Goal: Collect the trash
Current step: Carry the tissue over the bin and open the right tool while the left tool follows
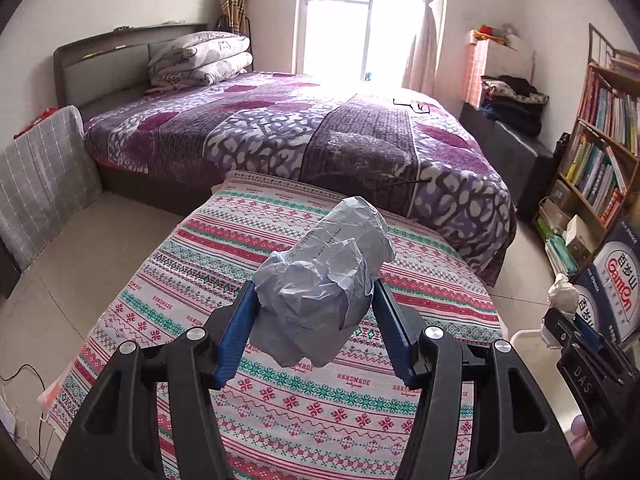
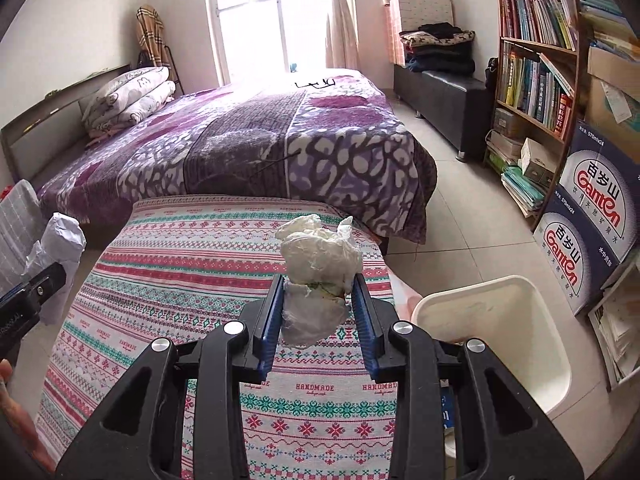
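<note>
— Both loaded? 
— Yes. The left gripper (image 1: pixel 316 304) has its fingers clamped on a paper ball (image 1: pixel 324 280); the right gripper (image 2: pixel 318 308) pinches a tissue wad (image 2: pixel 318 276). Both hang above the patterned worktop (image 2: pixel 180 264). 
— Next? 
— Probably carry them right, to the white bin (image 2: pixel 496 320) by the worktop, and release over it. Bed (image 2: pixel 240 148) behind, bookshelf (image 2: pixel 536 60) right.

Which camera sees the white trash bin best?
The right wrist view. There the white bin shows its open top and inside, beside the striped table. The left wrist view shows only a sliver of its rim behind the right gripper.
</note>
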`<action>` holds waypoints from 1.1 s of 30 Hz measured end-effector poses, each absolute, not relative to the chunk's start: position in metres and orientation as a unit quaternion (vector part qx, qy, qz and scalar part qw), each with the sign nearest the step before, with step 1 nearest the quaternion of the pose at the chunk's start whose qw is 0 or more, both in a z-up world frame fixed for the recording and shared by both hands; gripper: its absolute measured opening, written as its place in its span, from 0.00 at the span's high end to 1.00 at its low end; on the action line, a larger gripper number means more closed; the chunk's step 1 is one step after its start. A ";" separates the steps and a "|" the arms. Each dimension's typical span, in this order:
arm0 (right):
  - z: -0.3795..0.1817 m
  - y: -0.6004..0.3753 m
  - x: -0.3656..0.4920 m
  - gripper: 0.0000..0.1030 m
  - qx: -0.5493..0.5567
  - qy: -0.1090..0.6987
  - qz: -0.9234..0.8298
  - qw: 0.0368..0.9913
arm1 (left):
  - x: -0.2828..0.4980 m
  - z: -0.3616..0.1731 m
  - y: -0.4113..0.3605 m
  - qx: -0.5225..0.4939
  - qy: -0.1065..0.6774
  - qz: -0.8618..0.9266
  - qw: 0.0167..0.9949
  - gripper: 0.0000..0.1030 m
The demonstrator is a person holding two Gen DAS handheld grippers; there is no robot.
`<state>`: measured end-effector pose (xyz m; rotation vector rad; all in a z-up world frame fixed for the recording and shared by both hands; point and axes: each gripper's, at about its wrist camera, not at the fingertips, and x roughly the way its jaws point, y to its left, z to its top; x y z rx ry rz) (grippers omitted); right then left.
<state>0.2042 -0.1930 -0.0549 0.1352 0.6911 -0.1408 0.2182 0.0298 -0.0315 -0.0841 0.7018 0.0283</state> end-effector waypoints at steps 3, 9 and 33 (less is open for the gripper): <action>-0.054 -0.199 0.201 0.69 0.068 0.339 -0.073 0.936 | 0.218 -0.031 0.018 -0.039 0.343 0.006 0.939 0.44; -0.054 -0.218 0.196 0.69 0.073 0.340 -0.086 0.933 | 0.217 -0.030 0.000 -0.035 0.341 -0.007 0.939 0.43; -0.070 -0.328 0.184 0.42 0.157 0.369 -0.194 0.895 | 0.214 -0.041 -0.088 -0.012 0.351 -0.074 0.933 0.43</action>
